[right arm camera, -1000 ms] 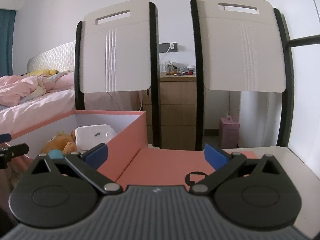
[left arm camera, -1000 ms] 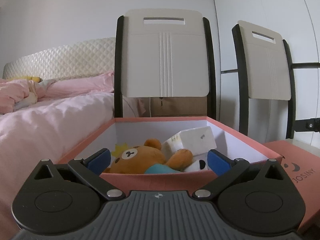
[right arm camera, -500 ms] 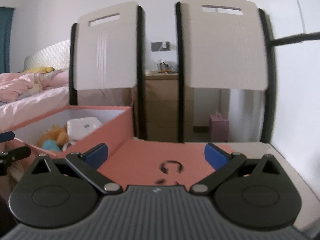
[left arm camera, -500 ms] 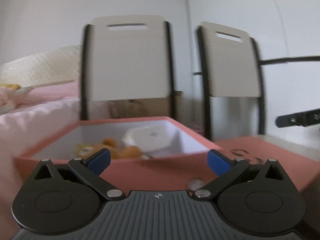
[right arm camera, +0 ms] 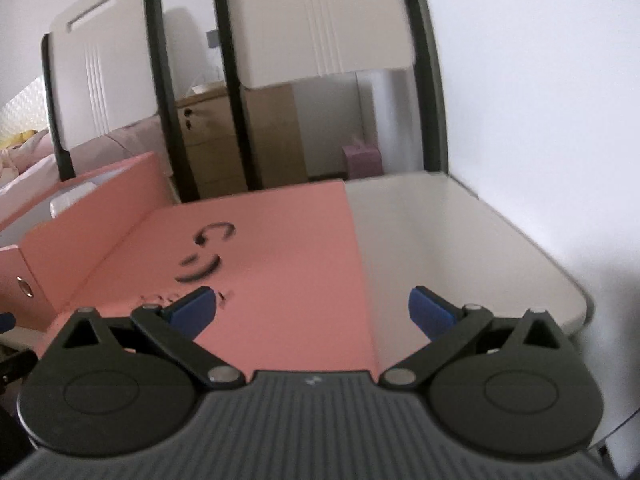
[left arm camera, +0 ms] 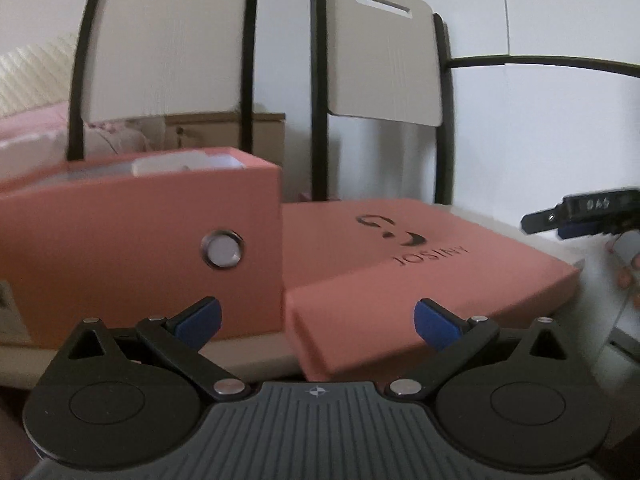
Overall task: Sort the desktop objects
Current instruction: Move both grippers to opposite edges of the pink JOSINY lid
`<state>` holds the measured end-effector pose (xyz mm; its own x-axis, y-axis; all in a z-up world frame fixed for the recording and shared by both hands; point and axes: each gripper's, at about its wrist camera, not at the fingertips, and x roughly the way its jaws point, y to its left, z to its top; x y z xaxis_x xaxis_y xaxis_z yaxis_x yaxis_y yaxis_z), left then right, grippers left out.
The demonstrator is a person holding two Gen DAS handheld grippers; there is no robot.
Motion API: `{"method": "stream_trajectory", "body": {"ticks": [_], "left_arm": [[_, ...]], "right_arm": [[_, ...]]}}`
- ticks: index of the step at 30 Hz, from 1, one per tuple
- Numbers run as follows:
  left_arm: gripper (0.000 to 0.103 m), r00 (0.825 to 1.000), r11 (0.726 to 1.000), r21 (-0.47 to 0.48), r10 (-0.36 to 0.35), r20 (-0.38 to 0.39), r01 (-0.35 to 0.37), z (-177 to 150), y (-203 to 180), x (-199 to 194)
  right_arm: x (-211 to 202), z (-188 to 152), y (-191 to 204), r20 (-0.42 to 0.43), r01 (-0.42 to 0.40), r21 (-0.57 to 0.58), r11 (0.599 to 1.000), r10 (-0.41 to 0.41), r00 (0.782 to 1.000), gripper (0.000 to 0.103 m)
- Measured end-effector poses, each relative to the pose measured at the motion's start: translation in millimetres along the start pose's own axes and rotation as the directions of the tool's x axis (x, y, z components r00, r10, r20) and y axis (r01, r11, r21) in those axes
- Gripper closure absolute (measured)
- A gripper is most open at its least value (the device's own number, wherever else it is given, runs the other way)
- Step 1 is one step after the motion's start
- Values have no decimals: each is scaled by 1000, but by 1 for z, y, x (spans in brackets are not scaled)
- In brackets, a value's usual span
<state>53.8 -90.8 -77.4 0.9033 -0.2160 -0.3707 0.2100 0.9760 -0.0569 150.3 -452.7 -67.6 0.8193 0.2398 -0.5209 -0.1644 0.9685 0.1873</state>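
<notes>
Lid (left arm camera: 420, 264) lies flat on the desk (right arm camera: 460, 240), just right of the open box (left arm camera: 140, 248), long axis running away from both tools. Right gripper (right arm camera: 312, 312) hovers over its right edge, nearer; left gripper (left arm camera: 316, 320) faces its near-left corner. Both spread wide, empty.

Matt pink cardboard on the box (left arm camera: 140, 248) and lid (right arm camera: 260, 264); shiny metal eyelet (left arm camera: 223, 249); smooth off-white tabletop (right arm camera: 452, 240).

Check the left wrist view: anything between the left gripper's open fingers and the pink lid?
Nothing. In the left wrist view the left gripper is open, and only bare table edge lies before the pink lid.
</notes>
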Motion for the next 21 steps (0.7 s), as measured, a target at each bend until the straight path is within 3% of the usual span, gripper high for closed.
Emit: {"method": "stream_trajectory", "body": {"ticks": [5,18,21], "left_arm": [[0,997,996,-77,-45,-57,41,-2,3,12],[0,987,988,-77,-138,-82,131,-1,1,19],[0,984,987,-39,-156,-87,153,0,-7,14]], "right_arm": [[7,-7,-6,-6,-51,20,999,51,999,0],[19,-8,5,-48,-83,17,996,84,995,0],[16,-8,5,-54,-93,12,996,93,994,0]]}}
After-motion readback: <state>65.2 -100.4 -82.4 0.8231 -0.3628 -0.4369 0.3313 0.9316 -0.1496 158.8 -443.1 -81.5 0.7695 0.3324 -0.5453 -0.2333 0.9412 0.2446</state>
